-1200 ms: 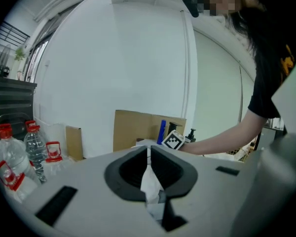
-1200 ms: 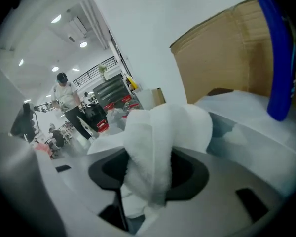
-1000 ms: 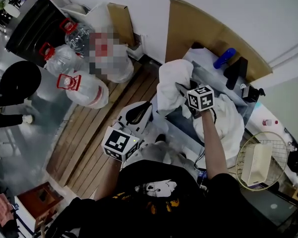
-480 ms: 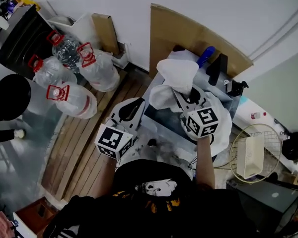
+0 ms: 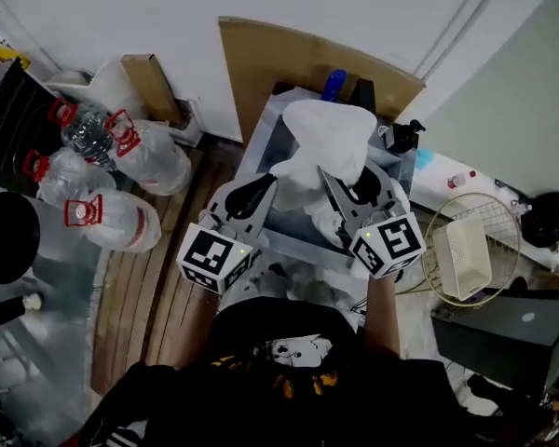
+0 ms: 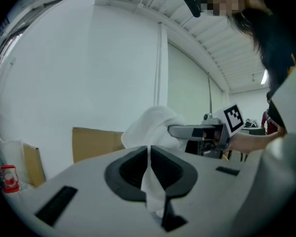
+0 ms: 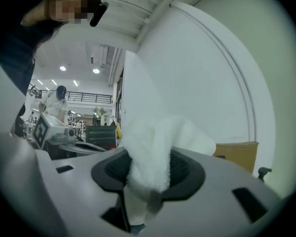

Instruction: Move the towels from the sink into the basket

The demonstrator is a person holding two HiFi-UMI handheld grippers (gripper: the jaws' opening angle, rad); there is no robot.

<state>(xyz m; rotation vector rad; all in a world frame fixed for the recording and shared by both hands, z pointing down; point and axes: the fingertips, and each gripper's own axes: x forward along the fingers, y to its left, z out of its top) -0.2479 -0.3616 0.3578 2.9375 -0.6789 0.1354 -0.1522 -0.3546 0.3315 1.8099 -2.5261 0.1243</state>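
Note:
Both grippers hold up one white towel (image 5: 324,138) above the grey sink (image 5: 264,147). My left gripper (image 5: 268,182) is shut on a thin fold of the towel (image 6: 151,179), whose bulk (image 6: 152,125) bunches beyond the jaws. On the other side, my right gripper (image 5: 334,182) is shut on a thick wad of the towel (image 7: 149,164). The left gripper view also catches the right gripper (image 6: 197,131) reaching into the towel. More white cloth (image 5: 319,220) lies in the sink below. The round wire basket (image 5: 511,220) stands to the right.
A cardboard sheet (image 5: 261,49) leans on the wall behind the sink. Large water bottles with red handles (image 5: 112,217) lie on the floor at the left. A cream block (image 5: 468,254) is inside the basket. A dark box (image 5: 503,329) sits at the lower right.
The right gripper has lifted the towel and drawn back toward me. The left gripper, earlier apart from the towel, has come up and closed on its left edge.

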